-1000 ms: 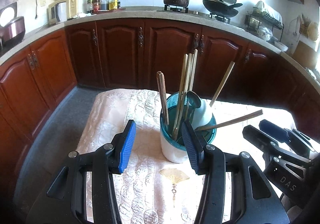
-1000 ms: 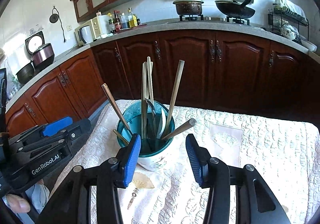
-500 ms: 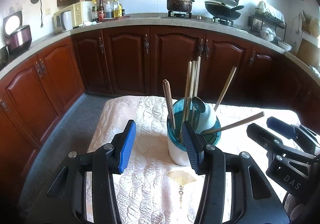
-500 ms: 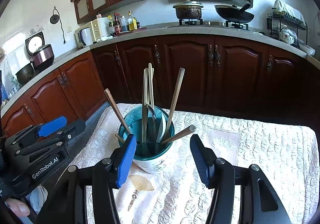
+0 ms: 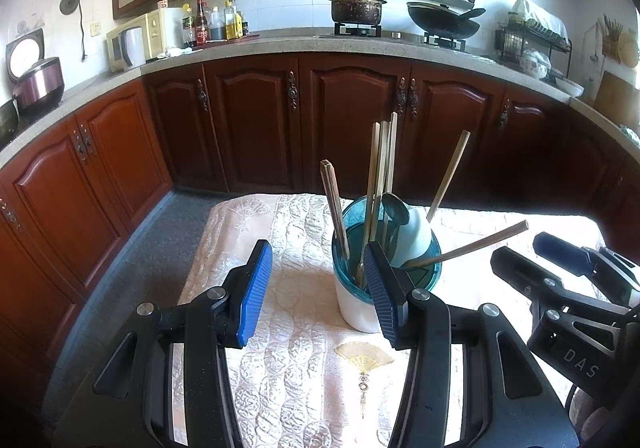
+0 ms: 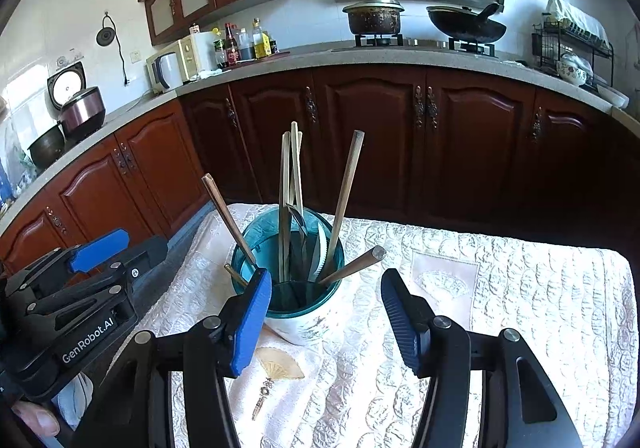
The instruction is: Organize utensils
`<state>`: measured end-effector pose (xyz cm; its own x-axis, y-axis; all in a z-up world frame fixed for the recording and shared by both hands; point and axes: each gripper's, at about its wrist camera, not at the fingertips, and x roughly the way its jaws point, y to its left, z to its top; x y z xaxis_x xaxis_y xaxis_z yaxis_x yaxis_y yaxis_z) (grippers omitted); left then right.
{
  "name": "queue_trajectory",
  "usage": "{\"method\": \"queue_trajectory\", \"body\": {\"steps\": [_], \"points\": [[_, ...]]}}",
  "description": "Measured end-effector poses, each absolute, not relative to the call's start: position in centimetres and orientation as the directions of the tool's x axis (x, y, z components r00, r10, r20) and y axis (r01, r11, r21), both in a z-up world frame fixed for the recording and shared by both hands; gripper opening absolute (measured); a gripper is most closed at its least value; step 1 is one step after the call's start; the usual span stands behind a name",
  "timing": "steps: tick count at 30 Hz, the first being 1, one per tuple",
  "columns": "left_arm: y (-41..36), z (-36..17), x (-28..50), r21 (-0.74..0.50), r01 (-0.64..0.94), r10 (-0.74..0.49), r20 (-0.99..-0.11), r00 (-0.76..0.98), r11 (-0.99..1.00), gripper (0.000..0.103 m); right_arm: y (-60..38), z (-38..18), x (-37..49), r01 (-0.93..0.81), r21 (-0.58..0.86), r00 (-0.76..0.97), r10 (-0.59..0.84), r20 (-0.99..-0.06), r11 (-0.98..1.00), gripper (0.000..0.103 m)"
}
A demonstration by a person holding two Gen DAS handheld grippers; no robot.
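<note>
A white utensil holder [image 5: 356,308] with a teal insert [image 6: 248,248] stands on the cloth-covered table [image 6: 520,308]. Several wooden chopsticks [image 5: 382,167] stand in it, along with a white spoon [image 5: 414,236] and a metal spoon [image 5: 394,207]. One chopstick [image 6: 356,262] leans out low to the right. My left gripper [image 5: 316,260] is open just in front of the holder, its right finger overlapping the rim in view. My right gripper [image 6: 326,284] is open too, short of the holder, with nothing pressed between its pads. Each gripper shows in the other's view: right gripper [image 5: 532,250], left gripper [image 6: 140,244].
A fan-shaped charm [image 5: 362,358] lies on the cloth [image 5: 288,368] in front of the holder. Dark wooden cabinets [image 5: 352,127] and a counter with a pot [image 5: 356,9] and a wok [image 5: 440,21] run behind the table. Grey floor [image 5: 132,268] lies at left.
The right gripper's jaws have spread wider. The holder and the left gripper stay where they were.
</note>
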<state>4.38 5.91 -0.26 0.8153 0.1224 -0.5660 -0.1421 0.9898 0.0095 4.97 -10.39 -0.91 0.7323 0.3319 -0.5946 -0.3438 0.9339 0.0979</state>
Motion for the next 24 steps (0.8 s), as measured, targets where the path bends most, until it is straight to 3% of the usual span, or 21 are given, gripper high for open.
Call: {"method": "queue_trajectory", "body": {"steps": [24], "points": [[5.84,-1.07,4.65,0.030,-0.147,0.137,-0.577,0.805,0.989,0.047,-10.30,-1.60,5.15,-0.337,0.092,0.730,0.322,-0.603,0.937,0.055]]}}
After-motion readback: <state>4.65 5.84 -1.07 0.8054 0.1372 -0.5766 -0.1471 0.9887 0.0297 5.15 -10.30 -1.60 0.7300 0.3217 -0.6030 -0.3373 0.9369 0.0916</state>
